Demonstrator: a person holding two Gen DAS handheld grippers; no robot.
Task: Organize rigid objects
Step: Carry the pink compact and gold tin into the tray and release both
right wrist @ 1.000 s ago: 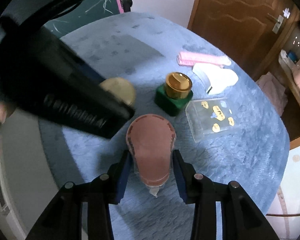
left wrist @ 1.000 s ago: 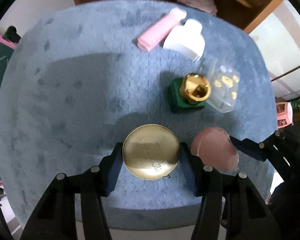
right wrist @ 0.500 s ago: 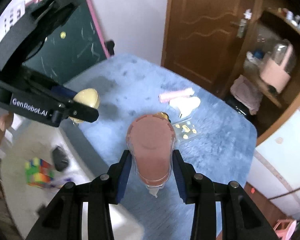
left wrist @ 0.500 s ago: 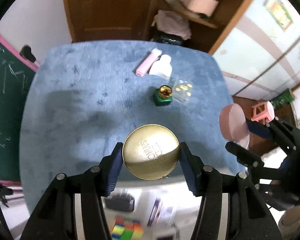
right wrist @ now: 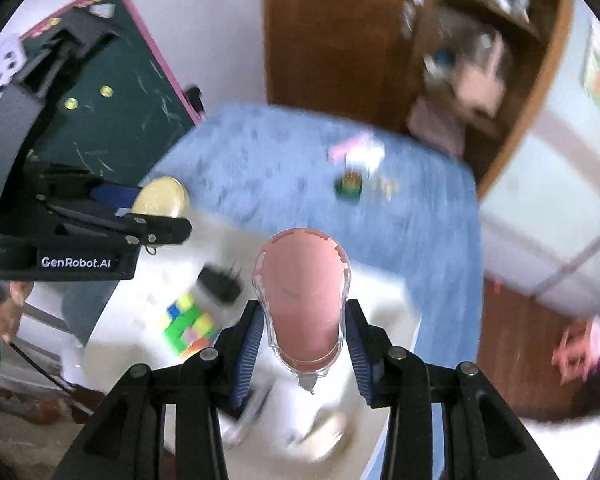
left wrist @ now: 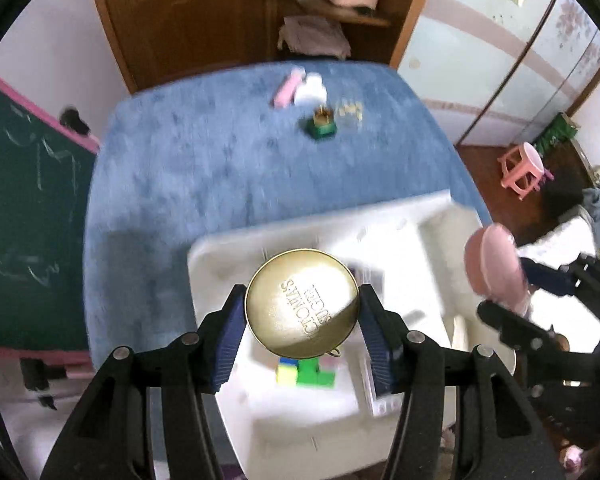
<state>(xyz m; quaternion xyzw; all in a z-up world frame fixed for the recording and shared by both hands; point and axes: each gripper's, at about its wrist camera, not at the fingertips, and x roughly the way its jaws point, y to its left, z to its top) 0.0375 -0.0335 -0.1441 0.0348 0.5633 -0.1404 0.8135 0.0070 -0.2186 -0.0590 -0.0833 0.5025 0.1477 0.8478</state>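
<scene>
My left gripper [left wrist: 302, 312] is shut on a round gold tin [left wrist: 302, 310] and holds it in the air above a white compartment bin [left wrist: 220, 256]. My right gripper [right wrist: 302, 320] is shut on a pink-lidded clear container [right wrist: 302, 300], also above the white bin [right wrist: 384, 296]. The pink container [left wrist: 494, 272] and the right gripper show at the right of the left wrist view. The gold tin [right wrist: 162, 200] in the left gripper shows at the left of the right wrist view.
The bin holds a colourful cube [right wrist: 188, 326] and a black charger [right wrist: 220, 284]. On the blue cloth table [left wrist: 204, 168] far back lie a green gold-capped bottle [left wrist: 321, 125], a pink bar [left wrist: 287, 89], a white piece [left wrist: 310, 90] and a clear case [left wrist: 351, 111]. A chalkboard [left wrist: 24, 184] stands left.
Both grippers lifted their objects off the blue table and pulled back towards me. They now hang over the white bin, which has come into view.
</scene>
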